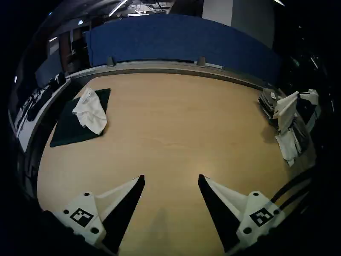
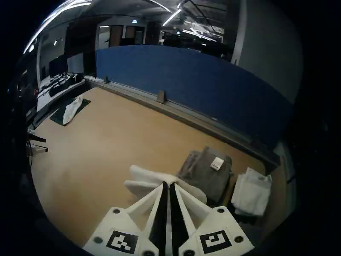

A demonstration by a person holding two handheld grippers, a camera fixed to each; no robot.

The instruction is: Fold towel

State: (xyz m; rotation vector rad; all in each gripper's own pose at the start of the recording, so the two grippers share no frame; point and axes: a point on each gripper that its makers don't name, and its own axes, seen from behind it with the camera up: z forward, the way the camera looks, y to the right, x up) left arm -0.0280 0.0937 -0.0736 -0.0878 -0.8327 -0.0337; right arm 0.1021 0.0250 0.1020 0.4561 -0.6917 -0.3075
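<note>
While the right gripper [image 2: 169, 185] sits closed to a thin slit, apparently pinching the near edge of the white folded cloth towel [image 2: 144, 175], my left gripper [image 1: 171, 179] gapes wide and holds nothing. Towel lies in front of the long blue fabric partition [image 2: 192, 85], with a grey folded towel [image 2: 209, 170] just beside it, nearer that partition. Judged light, limp, not slippery; I'd take it by the corners, else it sags.

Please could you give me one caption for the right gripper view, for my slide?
Right tongs pinch a white towel beside a folded grey towel on a wooden table.
</note>
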